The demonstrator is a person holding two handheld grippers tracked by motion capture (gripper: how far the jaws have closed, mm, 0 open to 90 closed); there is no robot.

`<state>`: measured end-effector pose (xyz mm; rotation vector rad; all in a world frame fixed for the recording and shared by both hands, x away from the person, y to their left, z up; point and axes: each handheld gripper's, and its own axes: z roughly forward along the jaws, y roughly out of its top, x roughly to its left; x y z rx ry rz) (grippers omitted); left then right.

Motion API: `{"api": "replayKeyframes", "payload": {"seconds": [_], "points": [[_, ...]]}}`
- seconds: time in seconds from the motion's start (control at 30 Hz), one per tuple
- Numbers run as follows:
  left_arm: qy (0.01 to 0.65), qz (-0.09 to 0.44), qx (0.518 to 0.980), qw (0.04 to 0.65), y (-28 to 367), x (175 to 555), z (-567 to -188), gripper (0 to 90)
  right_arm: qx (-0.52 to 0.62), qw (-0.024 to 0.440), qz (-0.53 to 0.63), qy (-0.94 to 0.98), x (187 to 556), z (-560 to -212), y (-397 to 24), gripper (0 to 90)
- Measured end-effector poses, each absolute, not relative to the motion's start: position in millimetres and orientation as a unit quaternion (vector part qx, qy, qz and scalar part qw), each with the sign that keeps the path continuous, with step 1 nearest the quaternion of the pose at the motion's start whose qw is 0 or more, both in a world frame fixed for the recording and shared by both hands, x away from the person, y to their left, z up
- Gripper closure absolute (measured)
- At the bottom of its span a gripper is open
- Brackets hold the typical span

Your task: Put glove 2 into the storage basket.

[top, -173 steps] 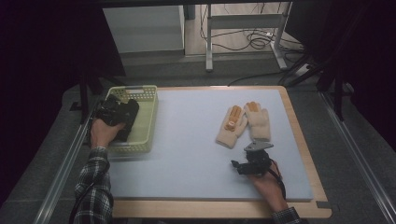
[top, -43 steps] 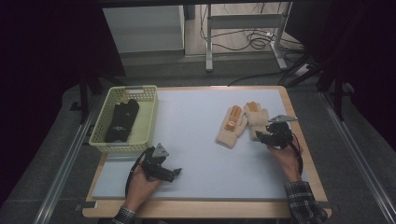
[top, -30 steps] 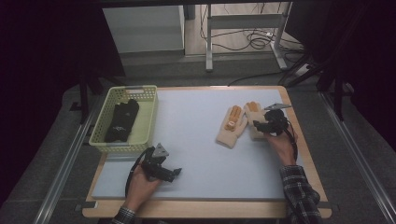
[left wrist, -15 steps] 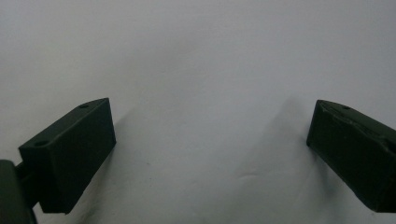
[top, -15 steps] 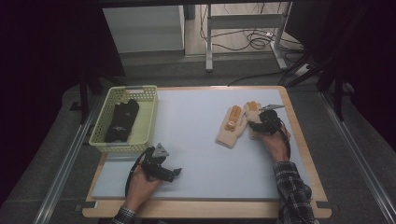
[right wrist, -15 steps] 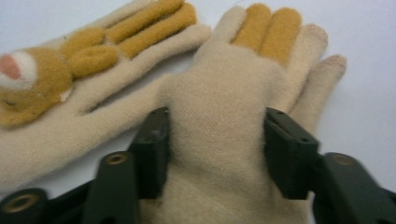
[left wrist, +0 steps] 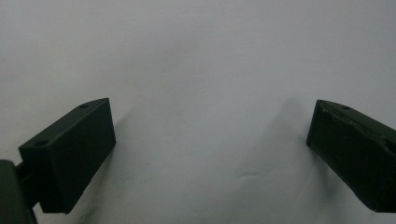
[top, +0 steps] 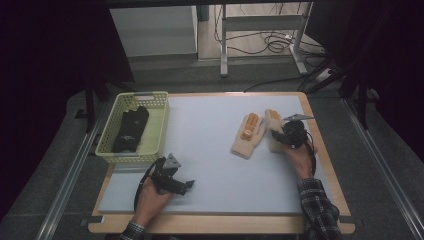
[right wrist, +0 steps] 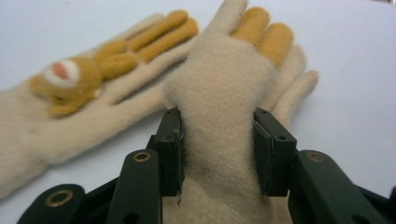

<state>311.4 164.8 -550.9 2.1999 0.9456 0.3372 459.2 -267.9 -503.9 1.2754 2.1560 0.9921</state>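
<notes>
Right gripper view: we see our right gripper (right wrist: 217,149) pinching a bunched fold of the cream glove (right wrist: 224,88) between its fingers (right wrist: 170,149); our left gripper (left wrist: 210,158) spreads wide over bare mat (left wrist: 201,60).

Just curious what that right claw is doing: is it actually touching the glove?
Touching. In the right gripper view, the right gripper has both jaws pressed against the bunched fabric of the glove, one on each side.

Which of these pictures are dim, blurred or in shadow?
High view: dim, surroundings almost black, only the table lit. Left gripper view: soft, the tool casting faint shadows on the mat. Right gripper view: bright, the beige glove blurred at its far fingertips.
</notes>
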Motion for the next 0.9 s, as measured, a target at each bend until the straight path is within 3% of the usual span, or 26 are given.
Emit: {"api": "replayKeyframes", "payload": {"seconds": [0.5,0.9], "points": [[0.366,0.131,0.851,0.354,165,311,-551,1.4,0.426,0.218,0.402,0.781,411,-479,-257,57.4],[0.364,0.132,0.852,0.353,165,311,-551,1.4,0.370,0.181,0.423,0.807,371,-467,-212,56.8]]}}
